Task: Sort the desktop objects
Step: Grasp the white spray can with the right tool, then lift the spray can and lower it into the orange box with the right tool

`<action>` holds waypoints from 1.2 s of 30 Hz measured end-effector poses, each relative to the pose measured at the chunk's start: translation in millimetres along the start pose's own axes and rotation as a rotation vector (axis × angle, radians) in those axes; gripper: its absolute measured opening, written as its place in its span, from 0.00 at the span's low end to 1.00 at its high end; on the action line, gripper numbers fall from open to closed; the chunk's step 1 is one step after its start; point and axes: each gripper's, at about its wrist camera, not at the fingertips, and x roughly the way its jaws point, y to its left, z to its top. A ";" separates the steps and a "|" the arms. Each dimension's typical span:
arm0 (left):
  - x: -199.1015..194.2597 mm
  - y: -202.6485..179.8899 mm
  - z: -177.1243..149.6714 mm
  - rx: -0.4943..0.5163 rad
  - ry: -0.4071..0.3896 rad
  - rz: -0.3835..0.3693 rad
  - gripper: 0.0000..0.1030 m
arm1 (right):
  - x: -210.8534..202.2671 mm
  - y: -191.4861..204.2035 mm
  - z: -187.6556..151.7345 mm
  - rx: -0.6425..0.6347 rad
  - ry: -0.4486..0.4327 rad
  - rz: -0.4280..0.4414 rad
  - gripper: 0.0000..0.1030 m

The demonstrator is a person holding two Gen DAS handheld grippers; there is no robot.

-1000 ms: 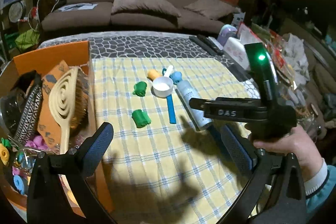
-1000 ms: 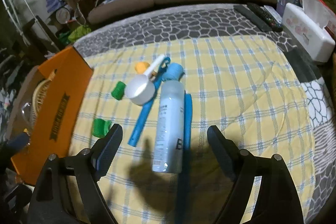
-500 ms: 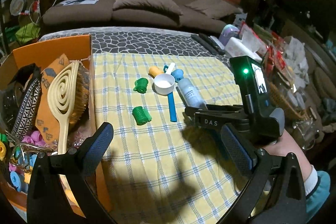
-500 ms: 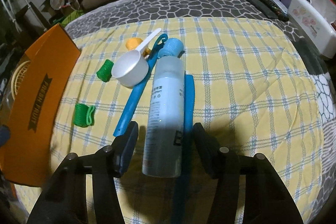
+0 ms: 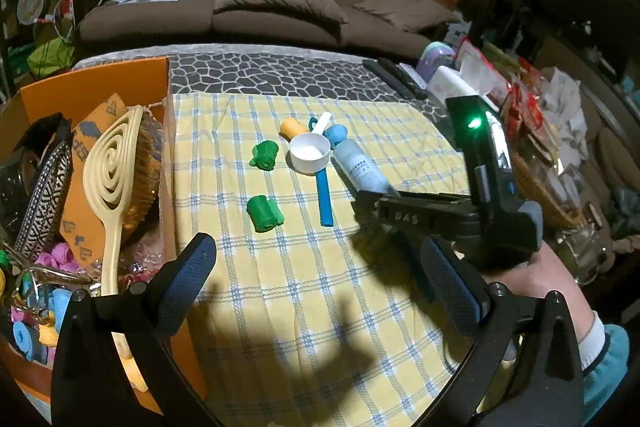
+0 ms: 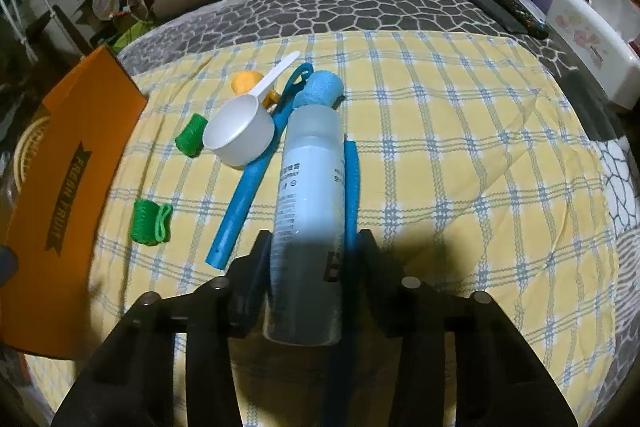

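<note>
On the yellow checked cloth (image 6: 460, 131) covering the worktop, the right tongs (image 6: 314, 259) pinch the frosted pale-blue spray bottle (image 6: 310, 179) near its base — likely bound for the orange cardboard box (image 5: 96, 87); left tongs (image 5: 316, 283) wait wide.

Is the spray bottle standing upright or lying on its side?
Lying on its side. The spray bottle stretches flat along the checked cloth, its bottom end between the fingers of the right tongs.

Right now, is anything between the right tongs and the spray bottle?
Nothing visible: the right tongs already sit on either side of the spray bottle, which lies on the cloth. A blue stick lies along its right side.
</note>
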 end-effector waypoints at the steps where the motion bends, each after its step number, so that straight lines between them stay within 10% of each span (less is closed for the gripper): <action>1: 0.3 0.5 0.0 -0.006 0.002 -0.004 1.00 | -2.1 -1.2 1.1 0.011 -0.002 0.013 0.34; 18: -0.8 18.2 8.9 -0.256 -0.046 -0.267 1.00 | -49.3 -27.0 -8.3 0.275 -0.021 0.468 0.33; 30: -18.9 73.6 20.6 -0.511 -0.160 -0.460 0.98 | -111.7 55.6 -7.5 0.048 -0.092 0.683 0.33; 36: -28.8 107.2 25.2 -0.589 -0.218 -0.541 0.61 | -121.2 100.4 -14.0 -0.079 -0.086 0.730 0.33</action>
